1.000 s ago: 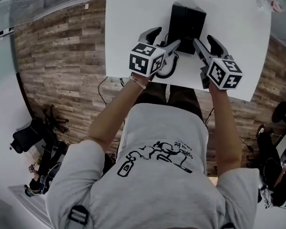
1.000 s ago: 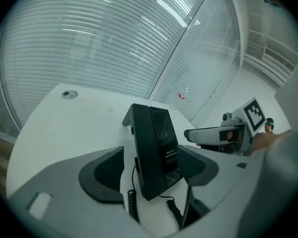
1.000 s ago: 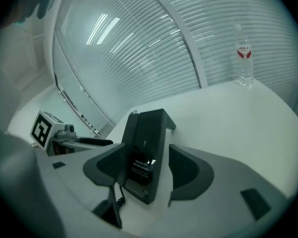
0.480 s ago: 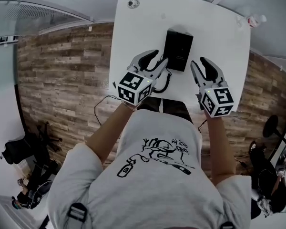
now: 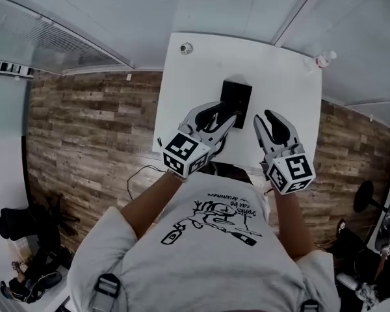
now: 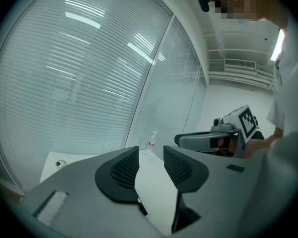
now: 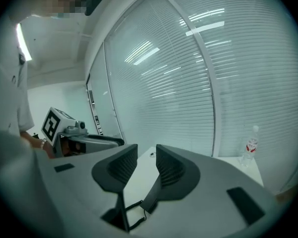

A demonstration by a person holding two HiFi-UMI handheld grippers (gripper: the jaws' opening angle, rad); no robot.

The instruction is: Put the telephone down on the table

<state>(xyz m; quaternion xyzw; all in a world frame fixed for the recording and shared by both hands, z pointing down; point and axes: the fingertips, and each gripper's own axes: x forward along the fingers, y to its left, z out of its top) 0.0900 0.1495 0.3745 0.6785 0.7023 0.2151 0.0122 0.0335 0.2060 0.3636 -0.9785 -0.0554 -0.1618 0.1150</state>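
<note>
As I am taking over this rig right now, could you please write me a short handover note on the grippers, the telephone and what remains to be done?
Left gripper: jaws closing, nothing between them, held above the table.
Right gripper: jaws closing too, nothing between them, level with the left one.
Telephone: lies flat on the table in front of the person; neither gripper holds it.
Done: the telephone is down on the table.
Left: nothing more on the telephone, as far as I can see; probably just bring both grippers to rest.
</note>
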